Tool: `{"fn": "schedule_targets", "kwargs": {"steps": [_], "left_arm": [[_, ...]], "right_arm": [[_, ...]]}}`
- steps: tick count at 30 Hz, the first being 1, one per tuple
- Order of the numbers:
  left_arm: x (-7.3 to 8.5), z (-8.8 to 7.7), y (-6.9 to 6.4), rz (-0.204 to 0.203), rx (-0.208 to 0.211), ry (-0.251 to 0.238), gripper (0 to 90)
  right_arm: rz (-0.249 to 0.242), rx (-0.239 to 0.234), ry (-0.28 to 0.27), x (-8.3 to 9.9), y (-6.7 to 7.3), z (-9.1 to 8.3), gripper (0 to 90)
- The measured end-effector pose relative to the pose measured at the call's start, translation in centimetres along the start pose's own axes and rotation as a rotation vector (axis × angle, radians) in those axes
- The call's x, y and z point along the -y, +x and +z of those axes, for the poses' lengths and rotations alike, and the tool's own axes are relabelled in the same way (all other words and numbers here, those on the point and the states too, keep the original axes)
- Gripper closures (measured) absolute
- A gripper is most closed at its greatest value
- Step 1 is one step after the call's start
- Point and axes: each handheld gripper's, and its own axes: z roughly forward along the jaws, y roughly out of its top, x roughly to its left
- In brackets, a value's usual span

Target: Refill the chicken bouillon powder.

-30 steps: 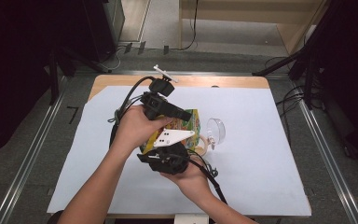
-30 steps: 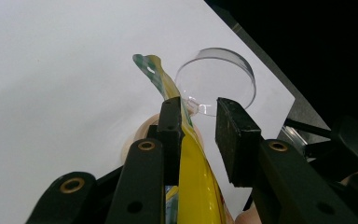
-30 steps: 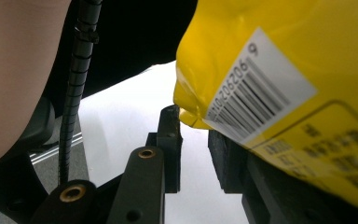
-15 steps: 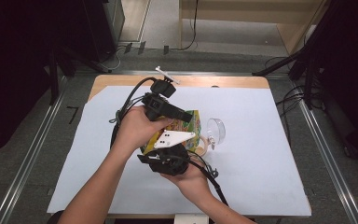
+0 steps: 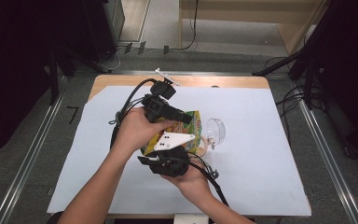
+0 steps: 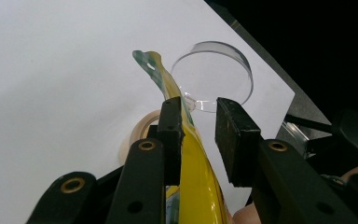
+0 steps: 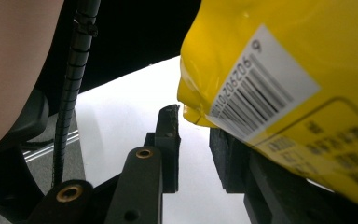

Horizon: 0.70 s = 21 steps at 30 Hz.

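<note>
1. From the high view, both hands hold a yellow snack bag (image 5: 192, 128) above the white desk (image 5: 261, 154), beside a clear round lid (image 5: 216, 130).
2. The left tool (image 6: 199, 128) view shows the bag's thin edge against one jaw, with a gap to the other; the tool is open.
3. The right tool (image 7: 193, 140) view shows the bag's barcode. The bag hides one jaw, so its grip is unclear.
</note>
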Motion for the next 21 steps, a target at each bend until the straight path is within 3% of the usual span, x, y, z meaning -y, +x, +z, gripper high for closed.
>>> {"fn": "schedule_targets", "kwargs": {"steps": [13, 21], "left_arm": [[0.25, 0.02, -0.16, 0.014, 0.001, -0.003, 73.3], [0.68, -0.06, 0.05, 0.003, 0.006, 0.002, 75.3]], "right_arm": [[-0.008, -0.003, -0.013, 0.41, 0.03, 0.11, 72.9], [-0.042, -0.008, -0.027, 0.93, 0.14, 0.38, 67.4]]}}
